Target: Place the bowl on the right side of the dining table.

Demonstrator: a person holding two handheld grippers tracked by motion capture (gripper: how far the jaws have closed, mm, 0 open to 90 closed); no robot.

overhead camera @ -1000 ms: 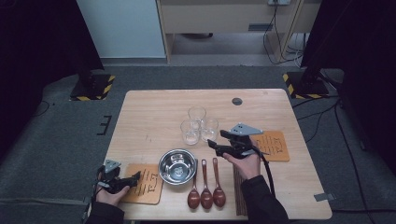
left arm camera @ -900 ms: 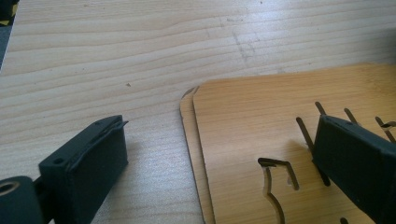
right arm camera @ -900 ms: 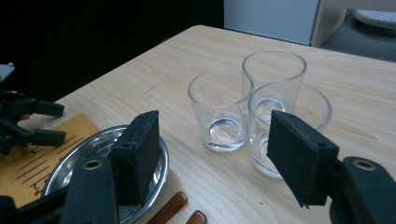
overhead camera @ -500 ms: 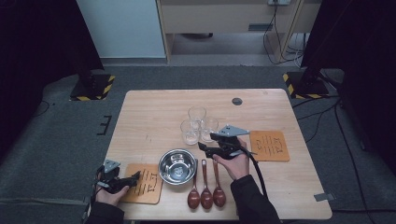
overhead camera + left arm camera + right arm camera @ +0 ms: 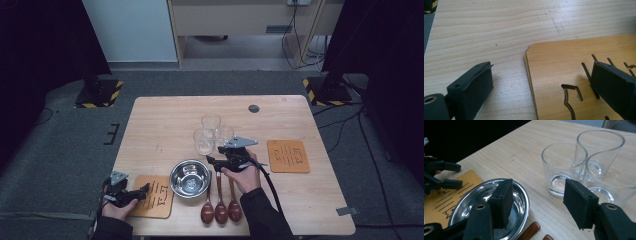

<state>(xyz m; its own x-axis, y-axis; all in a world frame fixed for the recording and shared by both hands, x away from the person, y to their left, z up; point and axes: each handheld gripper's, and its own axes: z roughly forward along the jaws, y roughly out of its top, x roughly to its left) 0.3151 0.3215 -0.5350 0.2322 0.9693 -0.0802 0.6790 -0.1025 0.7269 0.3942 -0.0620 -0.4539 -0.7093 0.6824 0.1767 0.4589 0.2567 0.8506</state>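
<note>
Nearest the table's front edge, three brown spoons lie side by side, bowls toward the person. The left gripper rests over the left wooden coaster, jaws spread wide with nothing between them. Just beyond, the steel bowl sits empty. The right gripper hovers between bowl and glasses, jaws partly open and just closing, empty. Next come three clear glasses, clustered and touching. Out right lies the other coaster. No readable writing anywhere.

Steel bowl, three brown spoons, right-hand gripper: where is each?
Steel bowl [image 5: 190,178], high view, inner bottom.
Brown spoons [image 5: 221,212], high view, middle spoon's bowl.
Right gripper [image 5: 214,161], high view, between its jaw tips.
</note>
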